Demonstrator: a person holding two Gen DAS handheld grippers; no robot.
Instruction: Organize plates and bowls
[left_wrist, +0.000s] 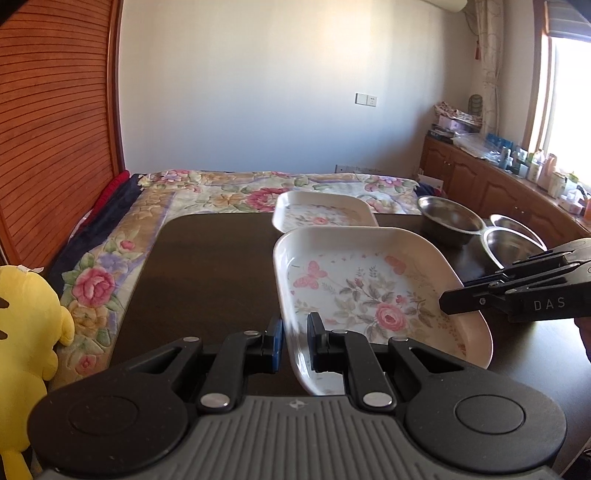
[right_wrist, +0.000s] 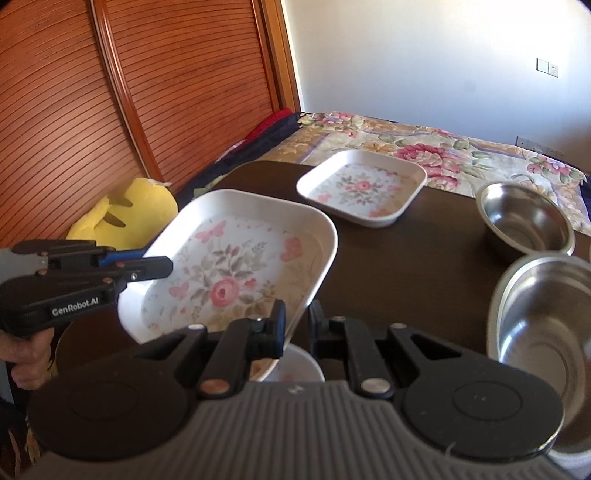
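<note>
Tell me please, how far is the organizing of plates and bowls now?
Early. Nothing looks stacked yet. In hand: both grippers, left gripper and right gripper, pinch opposite rims of the near floral plate, lifted and tilted. Left: the far floral plate and the steel bowls stand apart on the table.

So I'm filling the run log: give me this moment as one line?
left gripper: shut on near floral plate rim | right gripper: shut on opposite rim | plate raised, tilted | far floral plate, steel bowls on table
</note>
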